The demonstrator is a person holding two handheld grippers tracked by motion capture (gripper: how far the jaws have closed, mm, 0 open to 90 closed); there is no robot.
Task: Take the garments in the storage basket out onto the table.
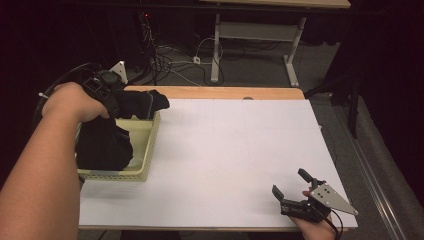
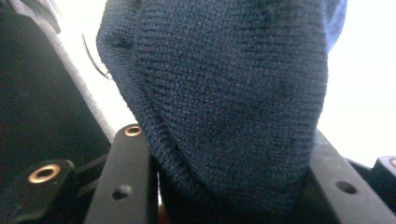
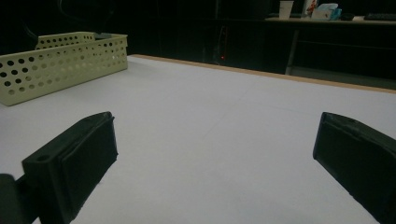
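A dark knitted cloth hangs from my left gripper down into a pale yellow perforated basket at the table's left. In the left gripper view the navy knit bulges up between the two black jaws, so my left gripper is shut on it. A hand holds that gripper above the basket's far end. My right gripper rests low near the front right corner of the white table top. Its jaws stand wide apart, and the right gripper has nothing between them.
From the right gripper view the basket stands far off to the left across the white surface. A wooden strip edges the table's far side. Beyond it are floor cables and another table's legs.
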